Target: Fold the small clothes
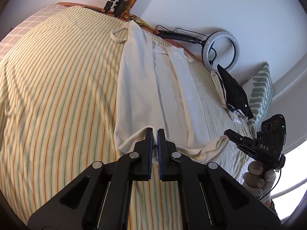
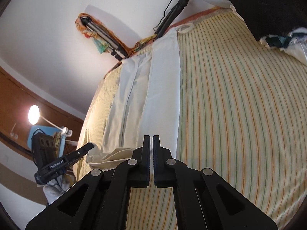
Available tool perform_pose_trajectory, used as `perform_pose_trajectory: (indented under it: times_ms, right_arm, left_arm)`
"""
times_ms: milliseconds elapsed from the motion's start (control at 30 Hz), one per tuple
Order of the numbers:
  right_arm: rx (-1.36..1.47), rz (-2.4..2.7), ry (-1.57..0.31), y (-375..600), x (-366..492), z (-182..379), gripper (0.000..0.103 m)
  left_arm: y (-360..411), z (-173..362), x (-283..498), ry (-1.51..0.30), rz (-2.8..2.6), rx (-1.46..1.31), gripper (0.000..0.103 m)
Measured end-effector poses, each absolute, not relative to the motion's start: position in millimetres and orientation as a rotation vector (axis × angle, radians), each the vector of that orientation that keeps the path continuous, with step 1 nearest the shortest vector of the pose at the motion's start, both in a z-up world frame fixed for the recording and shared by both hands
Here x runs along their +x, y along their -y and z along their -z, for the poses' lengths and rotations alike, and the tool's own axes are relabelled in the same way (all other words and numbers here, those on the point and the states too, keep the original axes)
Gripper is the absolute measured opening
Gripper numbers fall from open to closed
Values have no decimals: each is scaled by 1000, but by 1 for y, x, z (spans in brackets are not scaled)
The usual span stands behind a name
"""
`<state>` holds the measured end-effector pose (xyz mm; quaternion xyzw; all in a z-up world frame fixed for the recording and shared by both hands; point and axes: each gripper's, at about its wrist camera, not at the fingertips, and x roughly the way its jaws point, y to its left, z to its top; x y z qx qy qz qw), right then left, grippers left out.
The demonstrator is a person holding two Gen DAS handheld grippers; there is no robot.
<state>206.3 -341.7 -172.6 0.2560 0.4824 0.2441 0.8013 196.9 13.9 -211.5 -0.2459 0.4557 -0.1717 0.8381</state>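
Holding the near edge of a long cream garment, both grippers are shut tight on the cloth. The left gripper has its two fingers closed on one near corner, with a little fold of cloth poking out beside them. The right gripper is closed the same way on the other near corner, and a gloved hand holds it. The garment lies stretched out long on the striped bed sheet, reaching from the grippers all the way to the far edge of the bed, where a small loop of cloth sticks out. The edge between the two grippers sags and bunches up a bit. It looks like the near end is about to be lifted and carried over to the far end to make a fold. A few things could go wrong. Only a small bit of cloth sits between the fingers, so a quick pull could make a corner slip out. If one hand goes faster than the other, the fold could come out crooked. The sagging middle could tuck under and make a lump. The far end lies close to the bed's edge, so a push that way could send it over the side. A pile of other clothes waits near the pillow.
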Motion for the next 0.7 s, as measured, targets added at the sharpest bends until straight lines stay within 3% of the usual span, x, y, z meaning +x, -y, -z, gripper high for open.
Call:
perform_pose_trajectory:
  times_ms: [367, 400, 500, 700]
  right_arm:
    - [506, -508, -1039, 338, 239, 182, 3]
    - [491, -522, -1049, 335, 239, 183, 6]
    - [489, -551, -1090, 334, 239, 191, 40]
    - [419, -572, -1090, 326, 234, 195, 37]
  left_arm:
    - [-5, 231, 246, -965, 320, -499, 2]
    - [-4, 232, 247, -967, 314, -489, 2]
    - [-4, 235, 248, -976, 316, -482, 2]
    - [-10, 229, 243, -969, 293, -452, 3]
